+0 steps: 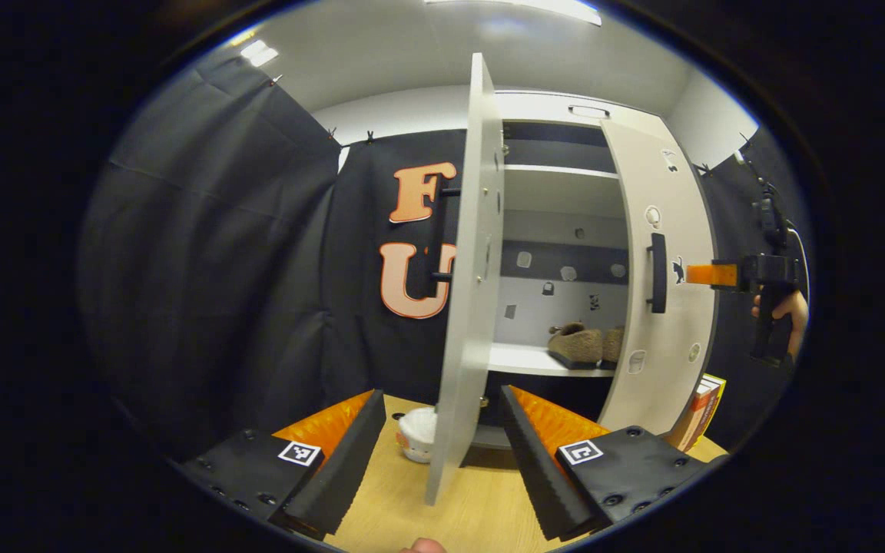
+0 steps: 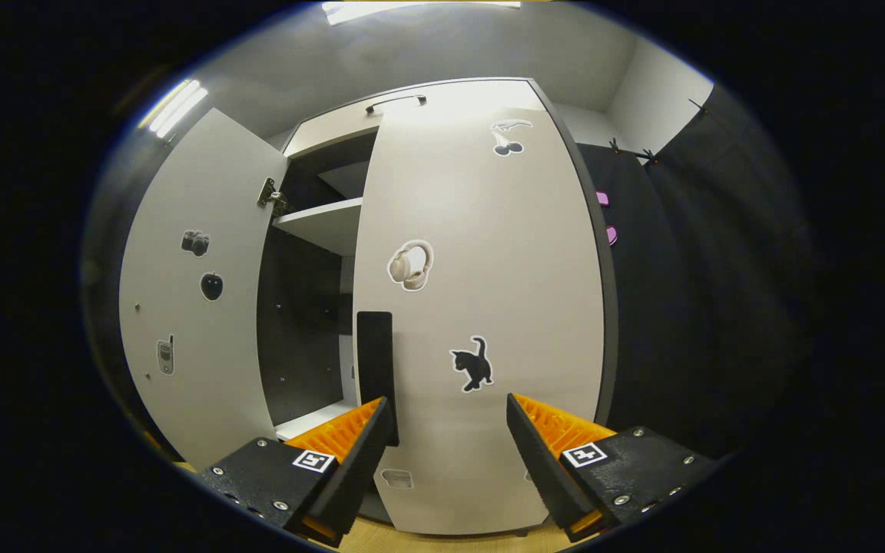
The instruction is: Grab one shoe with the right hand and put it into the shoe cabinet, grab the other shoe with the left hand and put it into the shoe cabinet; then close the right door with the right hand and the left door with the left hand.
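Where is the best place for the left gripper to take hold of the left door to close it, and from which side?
Probably the free edge of the left door, which stands open edge-on between the open fingers of the left gripper. Its black handle sticks out on the outer face; coming from that side, the gripper could push the door toward the cabinet.

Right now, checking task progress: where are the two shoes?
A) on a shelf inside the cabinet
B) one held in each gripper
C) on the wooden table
A: in the left gripper view both shoes sit side by side on the shelf between the open doors.
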Demonstrator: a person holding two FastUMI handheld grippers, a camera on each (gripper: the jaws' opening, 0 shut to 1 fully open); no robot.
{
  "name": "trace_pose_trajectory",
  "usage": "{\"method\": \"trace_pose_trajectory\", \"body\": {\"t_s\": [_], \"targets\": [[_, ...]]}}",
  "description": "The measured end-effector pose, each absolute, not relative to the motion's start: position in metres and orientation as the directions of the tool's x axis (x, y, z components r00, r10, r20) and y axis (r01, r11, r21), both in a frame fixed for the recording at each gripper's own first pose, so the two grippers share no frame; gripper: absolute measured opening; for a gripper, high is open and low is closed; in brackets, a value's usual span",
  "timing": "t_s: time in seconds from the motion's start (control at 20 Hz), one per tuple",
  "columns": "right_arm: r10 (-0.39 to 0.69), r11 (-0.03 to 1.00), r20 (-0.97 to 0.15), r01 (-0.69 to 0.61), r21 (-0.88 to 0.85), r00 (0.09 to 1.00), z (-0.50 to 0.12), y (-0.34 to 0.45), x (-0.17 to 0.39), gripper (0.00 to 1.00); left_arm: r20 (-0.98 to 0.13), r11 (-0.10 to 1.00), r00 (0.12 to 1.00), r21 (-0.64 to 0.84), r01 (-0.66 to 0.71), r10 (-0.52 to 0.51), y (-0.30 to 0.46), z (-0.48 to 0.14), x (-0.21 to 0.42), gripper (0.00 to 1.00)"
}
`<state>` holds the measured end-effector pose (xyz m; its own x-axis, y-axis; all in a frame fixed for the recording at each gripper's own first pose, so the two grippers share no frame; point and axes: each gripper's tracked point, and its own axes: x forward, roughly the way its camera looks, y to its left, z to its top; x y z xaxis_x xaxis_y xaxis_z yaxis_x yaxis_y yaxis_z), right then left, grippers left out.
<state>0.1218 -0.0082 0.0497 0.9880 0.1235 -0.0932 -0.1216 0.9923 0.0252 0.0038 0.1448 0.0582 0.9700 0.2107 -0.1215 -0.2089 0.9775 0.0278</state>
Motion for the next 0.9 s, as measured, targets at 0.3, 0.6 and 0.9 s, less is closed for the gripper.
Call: {"method": "trace_pose_trajectory", "body": {"t_s": [0.3, 0.6, 0.9], "targets": [[0.084, 0.996, -0.096, -0.082, 0.027, 0.992, 0.047, -0.036, 0.078, 0.92, -0.059, 0.950, 0.952, 0.113, -0.291, 0.299, 0.203, 0.099, 0.038, 0.97], [0.038, 0.999, -0.123, -0.034, 0.034, 0.992, 0.030, -0.061, 0.056, 0.92, 0.014, 0.953, 0.960, 0.117, -0.279, 0.280, 0.221, 0.150, 0.091, 0.94], [0.026, 0.999, -0.119, -0.021, 0.043, 0.993, 0.034, -0.071, 0.048, 0.92, 0.039, 0.956, 0.964, 0.119, -0.267, 0.265, 0.223, 0.159, 0.117, 0.95]]}}
